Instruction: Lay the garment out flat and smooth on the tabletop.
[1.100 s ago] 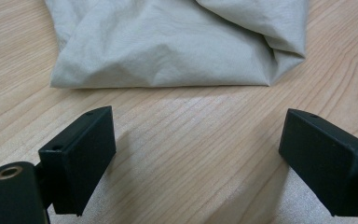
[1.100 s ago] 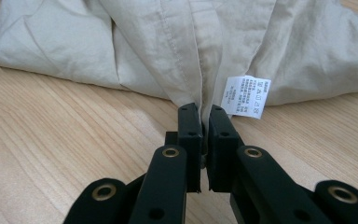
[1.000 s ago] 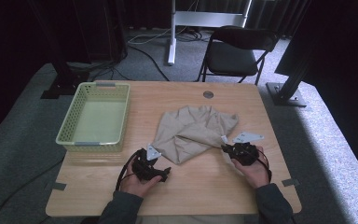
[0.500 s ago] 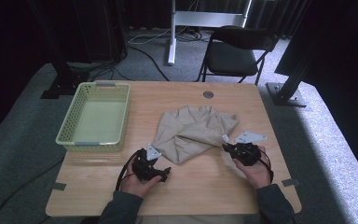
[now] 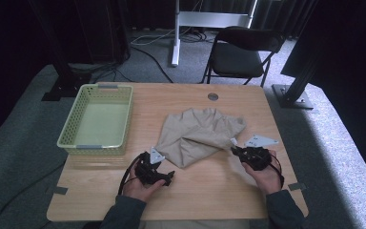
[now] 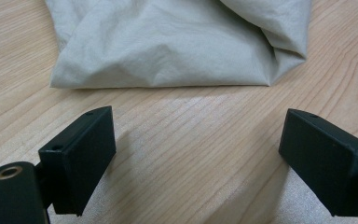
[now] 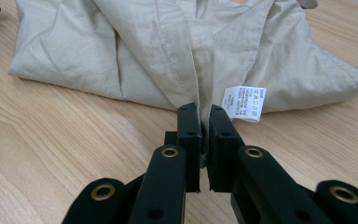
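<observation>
**Right tool has the hem, left still to grip**

The beige garment (image 5: 200, 136) lies crumpled mid-tabletop (image 5: 205, 191). The right tool (image 7: 203, 122) is clenched on a seamed edge beside the care label (image 7: 243, 103). The left tool (image 6: 196, 149) is released, just short of the cloth's near fold; judged next: advance and pinch it

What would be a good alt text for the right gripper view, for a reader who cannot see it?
The right gripper, its two black jaws closed, pinches a stitched edge of a crumpled beige garment lying on a light wooden table. A small white care label with printed text hangs from the fabric just right of the jaws.
</observation>
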